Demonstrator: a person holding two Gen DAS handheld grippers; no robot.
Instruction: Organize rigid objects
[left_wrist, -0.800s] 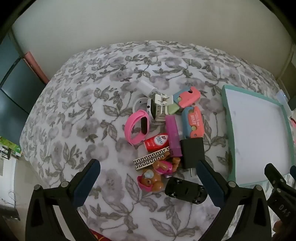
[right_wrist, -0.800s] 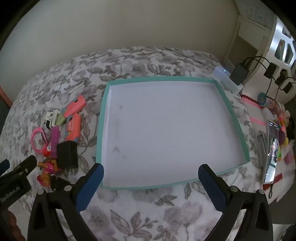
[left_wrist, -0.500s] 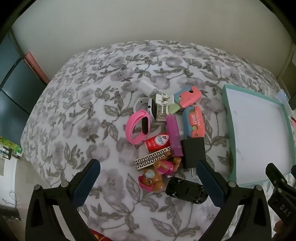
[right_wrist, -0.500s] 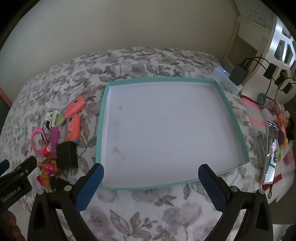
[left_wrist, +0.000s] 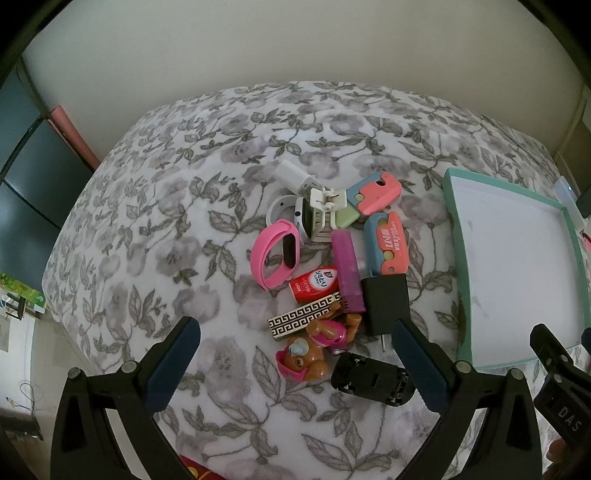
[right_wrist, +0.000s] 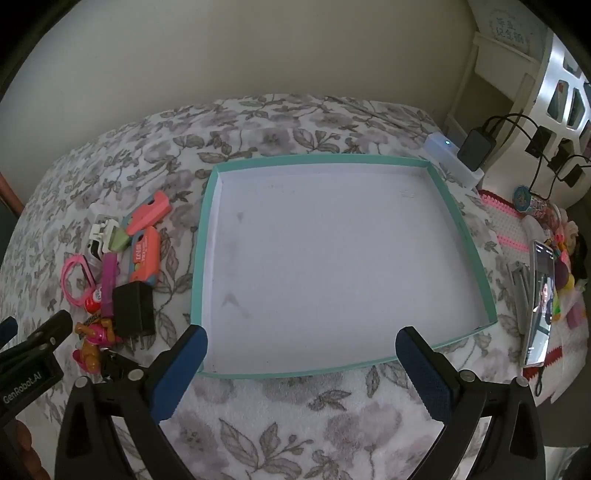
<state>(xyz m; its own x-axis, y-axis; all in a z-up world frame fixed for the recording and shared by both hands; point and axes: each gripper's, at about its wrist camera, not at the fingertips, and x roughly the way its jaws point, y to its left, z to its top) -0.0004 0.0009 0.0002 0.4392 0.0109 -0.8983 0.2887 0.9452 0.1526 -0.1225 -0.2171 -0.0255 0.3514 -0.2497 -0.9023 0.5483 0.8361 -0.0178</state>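
Observation:
A pile of small rigid objects lies on the floral blanket: a pink wristband (left_wrist: 271, 258), a red tube (left_wrist: 314, 283), a purple stick (left_wrist: 347, 271), a black charger (left_wrist: 385, 303), two coral-and-blue cutters (left_wrist: 386, 249), a toy dog (left_wrist: 314, 350) and a black clip (left_wrist: 371, 378). My left gripper (left_wrist: 295, 360) hangs wide open above the pile's near edge, holding nothing. A shallow teal-rimmed white tray (right_wrist: 207, 236) sits to the right of the pile, with nothing in it. My right gripper (right_wrist: 301, 363) stands open over the tray's near rim.
A white power strip (right_wrist: 452, 158) with black plugs lies beyond the tray's far right corner. A phone (right_wrist: 539, 302) and assorted toys lie at the right. The right gripper's body (left_wrist: 557, 384) shows at the lower right of the left wrist view.
The left wrist view has drifted slightly, so the pile and tray sit a little further right and lower. The right view is almost unchanged. Both grippers stay open.

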